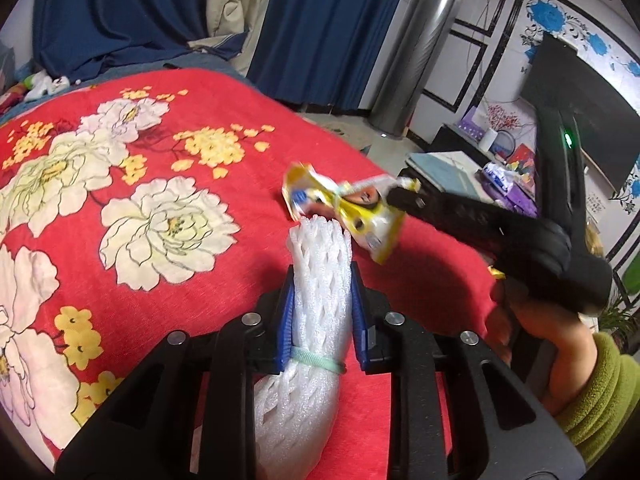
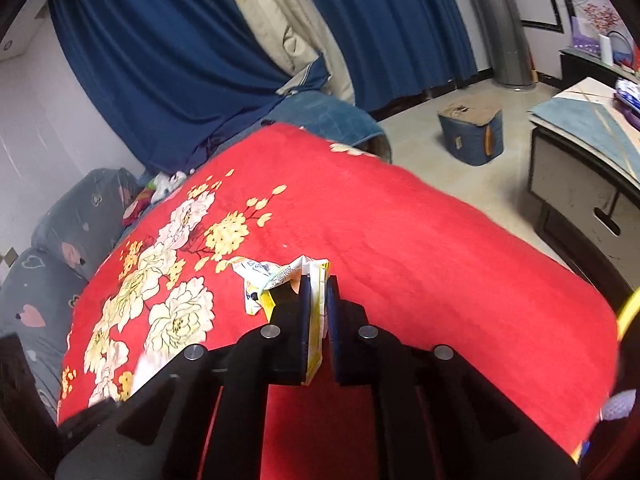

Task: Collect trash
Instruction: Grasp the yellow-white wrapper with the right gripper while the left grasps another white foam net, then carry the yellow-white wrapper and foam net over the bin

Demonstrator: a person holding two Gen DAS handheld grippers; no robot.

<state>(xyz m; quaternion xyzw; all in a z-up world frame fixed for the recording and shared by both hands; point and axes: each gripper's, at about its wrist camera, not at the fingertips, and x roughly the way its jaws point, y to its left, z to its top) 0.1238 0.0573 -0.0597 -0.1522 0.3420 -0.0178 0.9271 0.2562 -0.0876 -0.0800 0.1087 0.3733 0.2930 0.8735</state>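
Above a red floral blanket (image 1: 208, 208), the left gripper (image 1: 322, 280) clamps a white foam fruit net (image 1: 320, 264), while the right gripper (image 2: 318, 292), at its two o'clock, pinches a crumpled yellow snack wrapper (image 1: 352, 208). Both pieces look collected; next, seemingly, a carry to a bin, none visible here.

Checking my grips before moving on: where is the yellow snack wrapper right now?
The yellow snack wrapper is pinched in the right gripper, above the red floral blanket.

Foam net (image 1: 316, 280) lower end hidden behind gripper body.
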